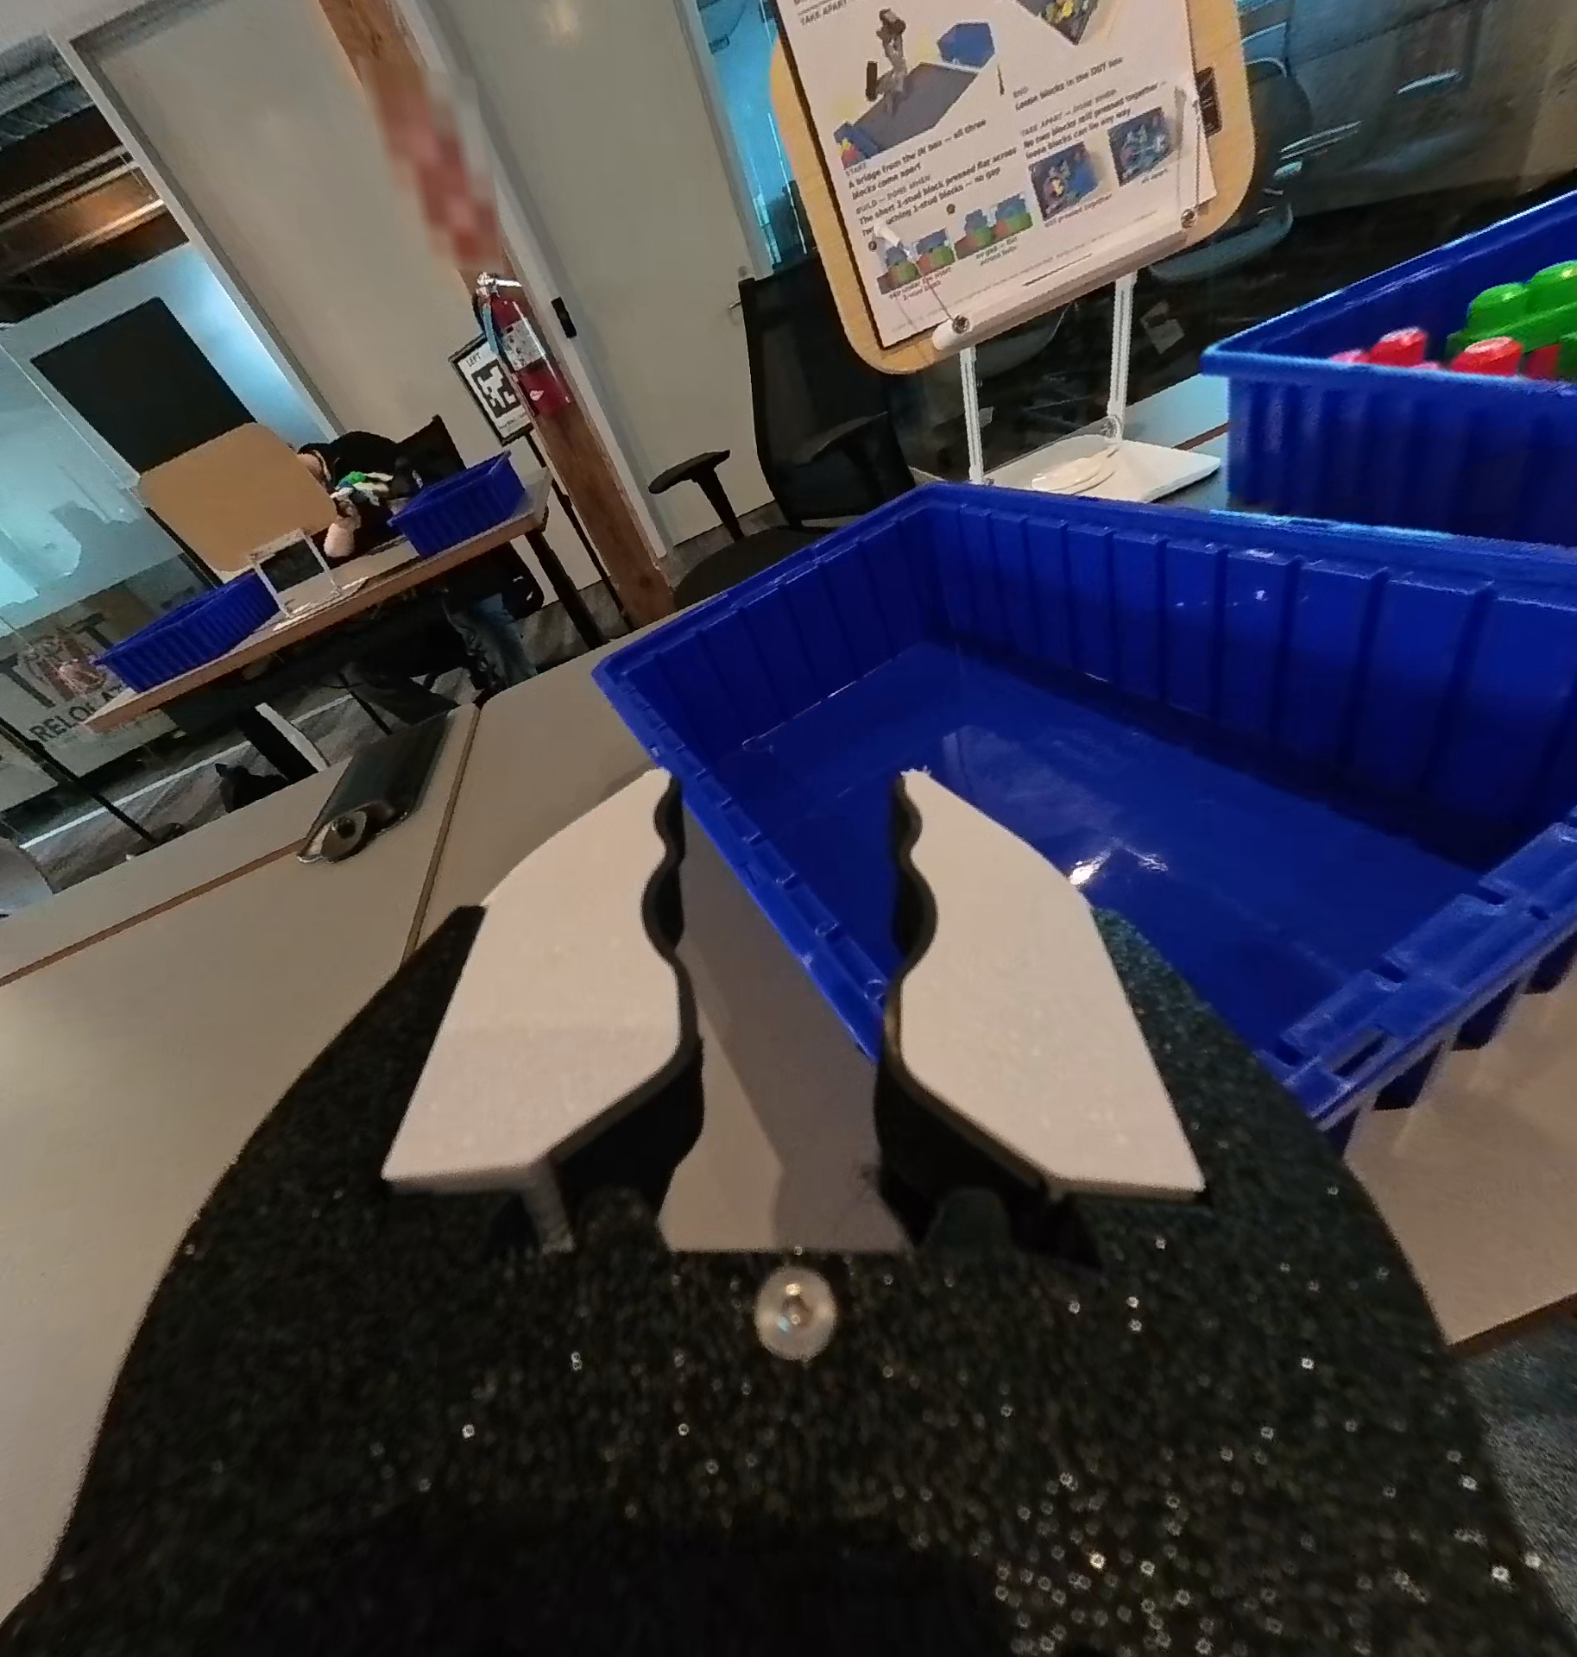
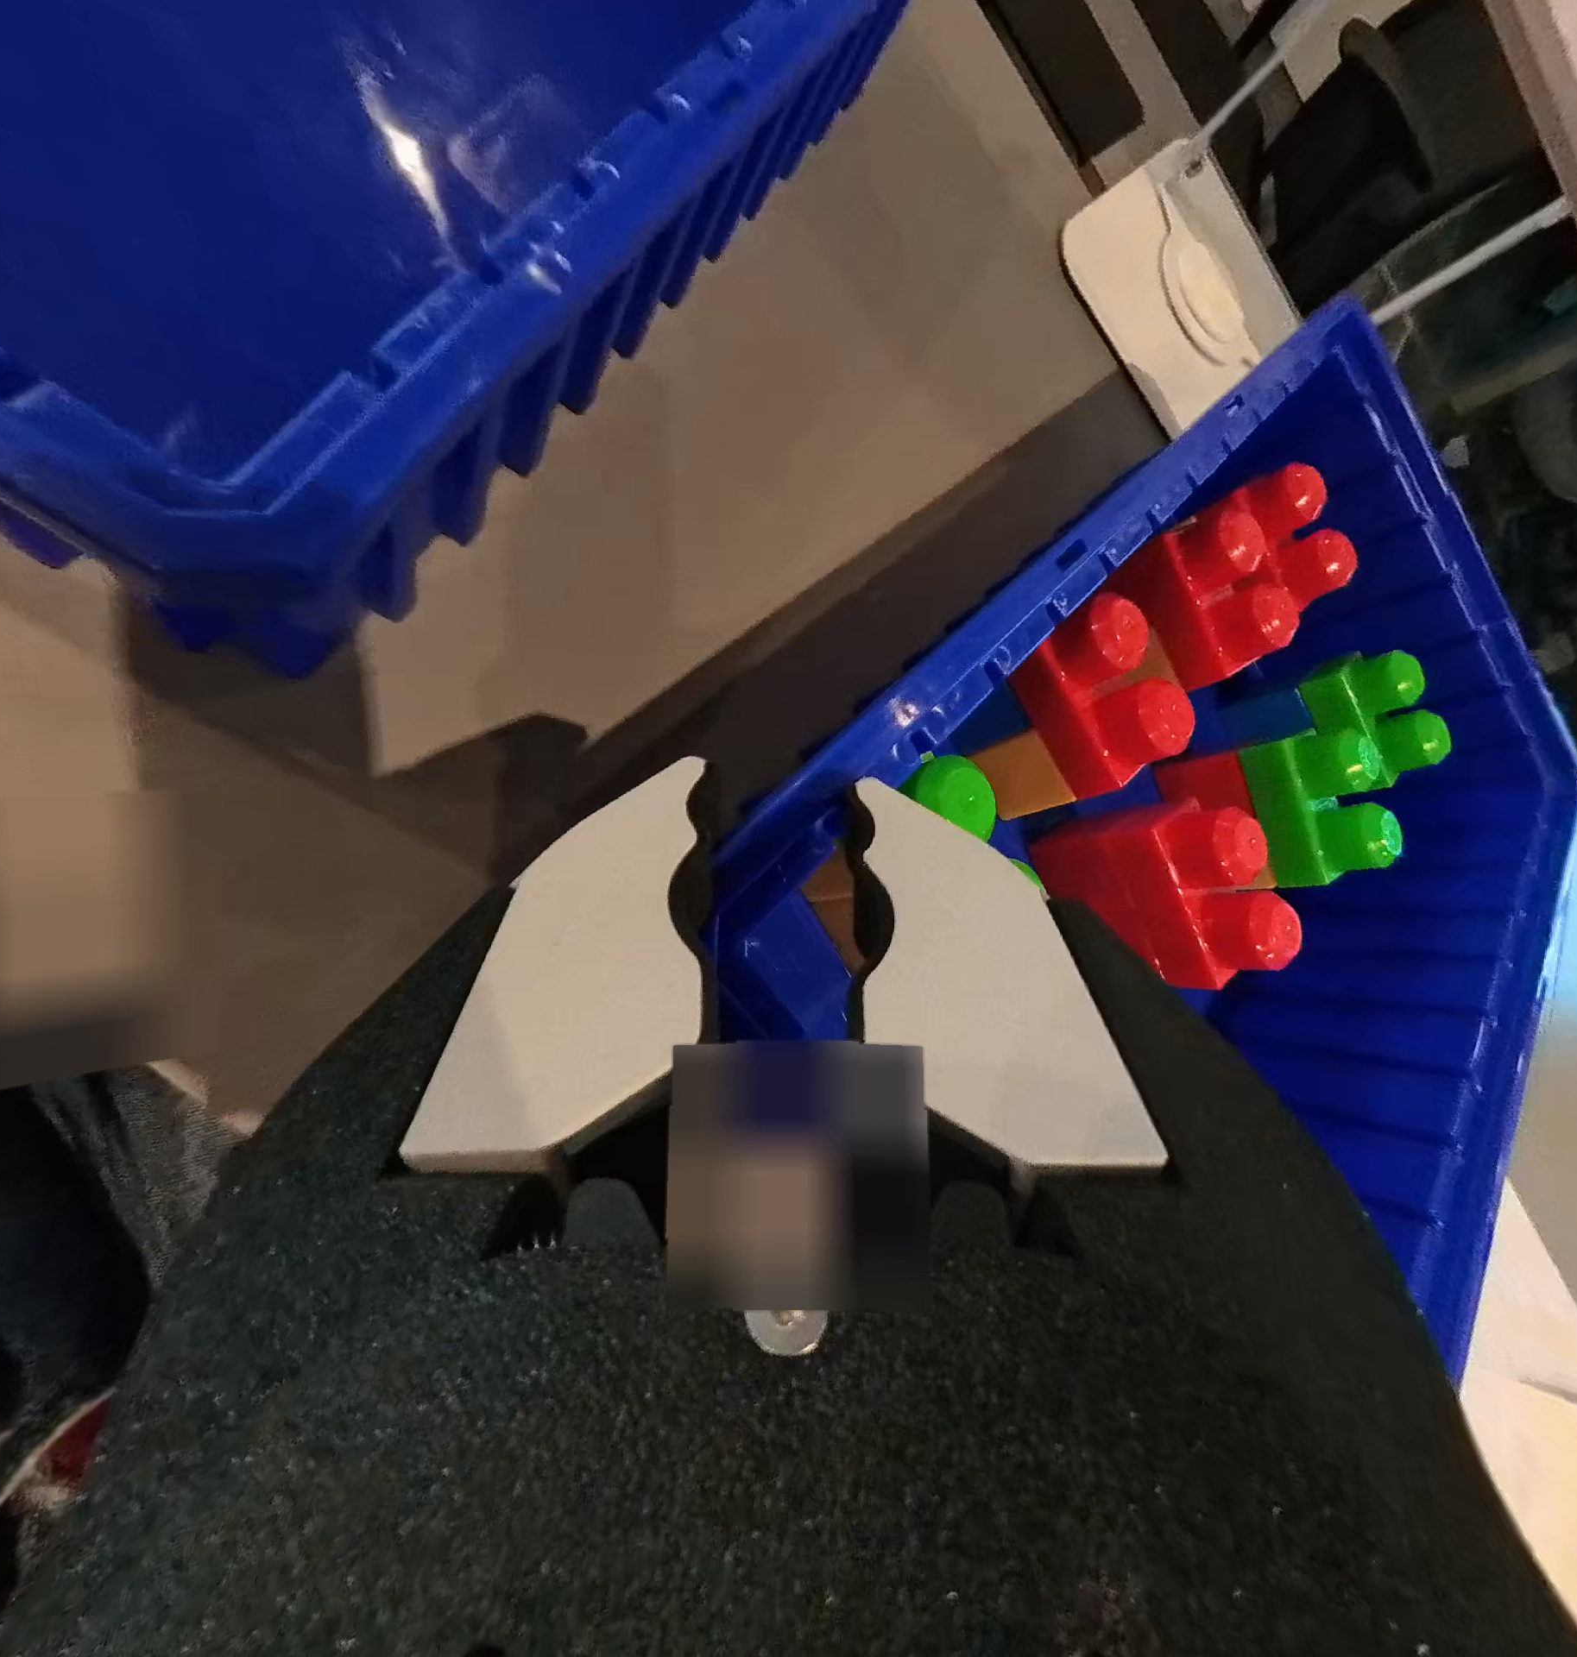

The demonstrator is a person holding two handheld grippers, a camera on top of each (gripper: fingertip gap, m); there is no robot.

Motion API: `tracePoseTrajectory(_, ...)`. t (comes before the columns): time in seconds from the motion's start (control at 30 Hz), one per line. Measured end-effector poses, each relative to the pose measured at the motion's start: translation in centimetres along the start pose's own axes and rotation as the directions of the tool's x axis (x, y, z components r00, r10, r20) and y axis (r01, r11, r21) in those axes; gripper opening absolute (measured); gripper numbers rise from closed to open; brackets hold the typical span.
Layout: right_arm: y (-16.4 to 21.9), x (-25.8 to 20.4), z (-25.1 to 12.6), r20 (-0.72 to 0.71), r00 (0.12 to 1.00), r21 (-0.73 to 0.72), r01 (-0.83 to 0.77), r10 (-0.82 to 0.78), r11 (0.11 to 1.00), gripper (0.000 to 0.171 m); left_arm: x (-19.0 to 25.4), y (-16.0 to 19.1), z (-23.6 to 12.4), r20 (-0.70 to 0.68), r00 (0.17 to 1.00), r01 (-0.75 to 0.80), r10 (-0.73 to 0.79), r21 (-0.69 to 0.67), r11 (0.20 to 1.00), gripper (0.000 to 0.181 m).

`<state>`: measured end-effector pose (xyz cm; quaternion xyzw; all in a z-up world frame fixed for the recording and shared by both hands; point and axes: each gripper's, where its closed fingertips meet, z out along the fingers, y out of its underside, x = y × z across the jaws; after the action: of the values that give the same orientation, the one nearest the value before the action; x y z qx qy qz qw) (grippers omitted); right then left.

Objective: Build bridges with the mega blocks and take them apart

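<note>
The mega blocks (image 2: 1215,717) sit in a heap of red, green, orange and blue in the blue bin (image 2: 1439,1031) that fills the right of the right wrist view; the same bin shows at the upper right of the left wrist view, well behind a second, empty bin (image 1: 1080,574) at centre frame. Both bins stand on the pale table (image 1: 184,1031).

The right gripper (image 2: 780,776) is spread and grasps nothing — its fingers (image 2: 578,986) straddle the near corner of the full bin's rim, one outside the wall, one just over the blocks. The left gripper (image 1: 784,789) is also released and empty, poised at the near corner of the empty bin.

The step in hand looks like a first pick from the heap. To do it well, the right gripper should clear the rim rather than close on it, then move over a block that lies free on top — the red one lower in the pile seems the nearest candidate. Grasping across flat sides rather than the round studs should keep the block from twisting. The view is somewhat blurred, so which blocks are already pressed together cannot be told.
</note>
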<state>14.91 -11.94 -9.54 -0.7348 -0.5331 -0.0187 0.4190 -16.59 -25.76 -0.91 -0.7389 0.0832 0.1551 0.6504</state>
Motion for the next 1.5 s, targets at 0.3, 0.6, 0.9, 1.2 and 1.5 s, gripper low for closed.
tracePoseTrajectory(0.3, -2.1, -2.6, 0.0, 0.057, 0.997, 0.04, 0.046, -0.048, 0.998, 0.028, -0.1, 0.1, 0.0, 0.003, 1.0, 0.001, -0.001, -0.003, 1.0, 0.043)
tracePoseTrajectory(0.6, -3.8, -4.9, -0.1, 0.101, 0.992, 0.077, 0.066, -0.073, 0.995, 0.029, 0.0, 0.3, 0.1, -0.003, 1.0, 0.001, -0.001, -0.014, 1.0, 0.043)
tracePoseTrajectory(0.9, -6.6, -2.6, -1.8, 0.251, 0.961, 0.274, -0.183, 0.113, 0.944, 0.045, -0.5, 0.4, -0.1, -0.01, 0.999, 0.044, -0.045, -0.01, 0.999, 0.047)
tracePoseTrajectory(1.2, -14.5, -0.9, 4.3, 0.495, 0.845, -0.01, -0.225, 0.2, 0.974, 0.105, -1.2, 0.0, -0.7, 0.009, 0.999, 0.054, -0.054, 0.011, 0.999, 0.047)
tracePoseTrajectory(1.5, -13.6, -1.7, 14.3, 0.404, 0.856, -0.486, -0.1, 0.324, 0.868, 0.11, -1.8, 0.8, -0.2, 0.011, 0.995, 0.102, -0.102, -0.002, 0.995, 0.055)
